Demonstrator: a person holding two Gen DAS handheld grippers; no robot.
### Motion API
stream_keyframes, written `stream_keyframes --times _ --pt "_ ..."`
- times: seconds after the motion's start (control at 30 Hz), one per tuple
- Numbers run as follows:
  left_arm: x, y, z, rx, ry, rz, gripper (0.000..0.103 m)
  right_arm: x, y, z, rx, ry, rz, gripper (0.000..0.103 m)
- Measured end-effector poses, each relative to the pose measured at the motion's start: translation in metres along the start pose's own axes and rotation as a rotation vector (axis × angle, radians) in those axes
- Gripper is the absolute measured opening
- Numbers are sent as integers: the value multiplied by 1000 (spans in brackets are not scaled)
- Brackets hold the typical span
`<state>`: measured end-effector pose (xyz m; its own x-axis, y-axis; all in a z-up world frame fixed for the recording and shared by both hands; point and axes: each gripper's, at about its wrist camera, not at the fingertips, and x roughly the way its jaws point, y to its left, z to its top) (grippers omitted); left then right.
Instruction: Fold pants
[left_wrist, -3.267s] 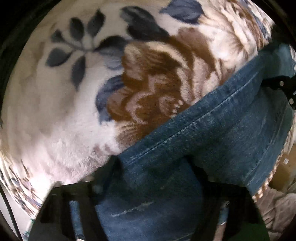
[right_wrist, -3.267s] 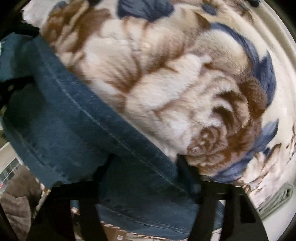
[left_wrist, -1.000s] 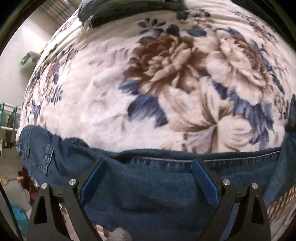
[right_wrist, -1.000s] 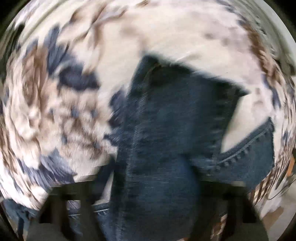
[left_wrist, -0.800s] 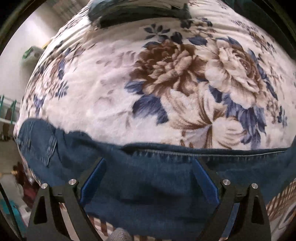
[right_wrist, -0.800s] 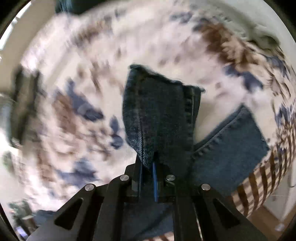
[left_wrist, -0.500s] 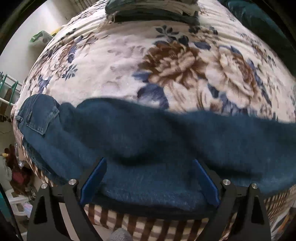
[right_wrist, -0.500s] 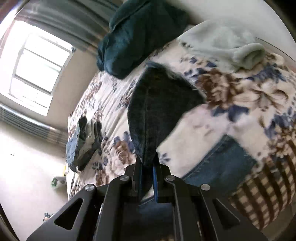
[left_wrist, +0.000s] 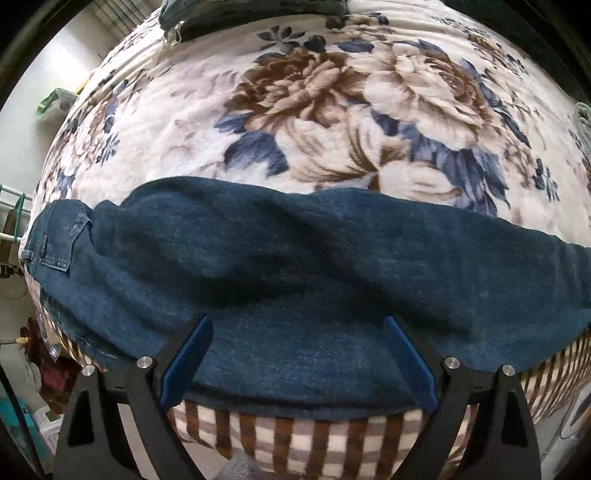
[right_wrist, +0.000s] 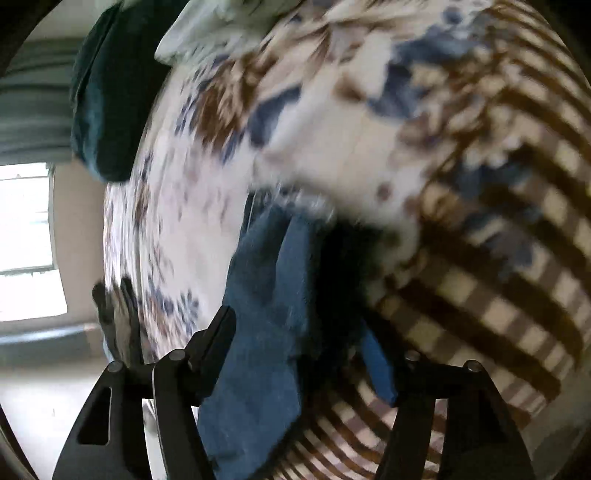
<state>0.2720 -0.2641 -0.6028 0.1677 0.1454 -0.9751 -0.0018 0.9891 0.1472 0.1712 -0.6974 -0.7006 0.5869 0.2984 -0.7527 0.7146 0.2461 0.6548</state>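
Blue denim pants (left_wrist: 295, 266) lie folded lengthwise across the near edge of the bed, waist and back pocket (left_wrist: 59, 236) at the left. My left gripper (left_wrist: 295, 354) is open, its jaws wide apart just above the near edge of the pants. In the blurred right wrist view, the pants' leg end (right_wrist: 266, 295) lies between the fingers of my right gripper (right_wrist: 303, 354), whose jaws stand wide apart. The leg cloth hangs loose between them.
The bed is covered by a floral blanket (left_wrist: 332, 110) with a brown checked border (left_wrist: 314, 439). Folded dark clothes (left_wrist: 258, 11) lie at the far side. A teal blanket (right_wrist: 103, 96) and pale cloth (right_wrist: 207, 29) lie further off.
My right gripper swung the leg end over and has opened, letting go of it. The upper layer of the pants has settled flat over the lower one. My left gripper stayed open.
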Motion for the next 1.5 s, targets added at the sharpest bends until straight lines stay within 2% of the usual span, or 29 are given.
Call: stream_keyframes --times 0.03,0.07,0.1,0.23,0.3,0.33,0.4,0.43,0.47,0.53,0.6,0.7,0.77,0.8,0.83,0.93,1.0,1.1,1.23,1.3,1.33,1.37,1.4,1.43,1.47,1.5 --pt "0 -1 -1 -4 5 -2 94 1 1 5 16 -26 -14 57" --pt "0 -2 -1 -7 6 -2 94 2 2 11 7 -52 -35 10" --pt "0 -3 -2 -7 7 -2 94 3 4 14 -2 -56 -76 6" --pt "-5 0 -3 -12 -12 -3 94 -3 43 19 -154 -123 -74 5" --pt "-5 4 -4 -18 -15 0 94 -1 50 19 -198 -128 -129 5" --pt "-5 8 -6 -29 -18 10 94 16 47 23 -192 -77 -205 9" --pt "-8 20 -7 -58 -21 14 94 35 32 27 -120 22 -257 19" --pt "-11 28 -6 -70 -23 11 94 35 32 26 -90 36 -240 27" --pt "-16 38 -6 -85 -30 9 94 27 41 24 -78 26 -235 49" --pt "-25 59 -6 -116 -46 -7 94 10 63 13 -82 5 -220 77" --pt "-34 90 -5 -158 -54 -19 94 -4 88 -9 -94 -3 -204 78" --pt "-40 150 -6 -243 -46 -23 94 -5 122 -58 -135 49 -202 78" --pt "-37 204 -8 -321 -25 -31 94 15 152 -115 -187 149 -199 78" --pt "-34 235 -8 -364 -12 -19 94 19 149 -140 -210 183 -200 78" --pt "-31 253 -9 -390 -7 -15 94 32 161 -172 -236 237 -198 78" --pt "-12 342 -9 -525 13 -4 94 76 185 -263 -293 373 -187 77" --pt "1 380 -9 -589 39 -29 94 104 193 -307 -289 418 -194 77" --pt "27 427 -2 -675 70 -136 94 125 187 -350 -247 431 -196 77" --pt "60 449 9 -729 98 -253 94 140 181 -376 -176 391 -236 76" --pt "75 449 11 -751 107 -308 94 145 174 -379 -134 358 -236 67" --pt "79 448 12 -762 99 -323 93 144 173 -379 -130 331 -245 53" --pt "79 446 13 -762 81 -332 82 148 169 -377 -130 316 -246 42" --pt "78 444 14 -752 58 -342 61 149 169 -376 -136 299 -250 33" --pt "74 440 15 -733 32 -338 51 149 171 -375 -156 271 -274 9" --pt "66 436 16 -709 -4 -310 26 150 173 -375 -191 247 -326 8" --pt "58 433 16 -683 -41 -288 18 148 170 -373 -206 241 -347 8"
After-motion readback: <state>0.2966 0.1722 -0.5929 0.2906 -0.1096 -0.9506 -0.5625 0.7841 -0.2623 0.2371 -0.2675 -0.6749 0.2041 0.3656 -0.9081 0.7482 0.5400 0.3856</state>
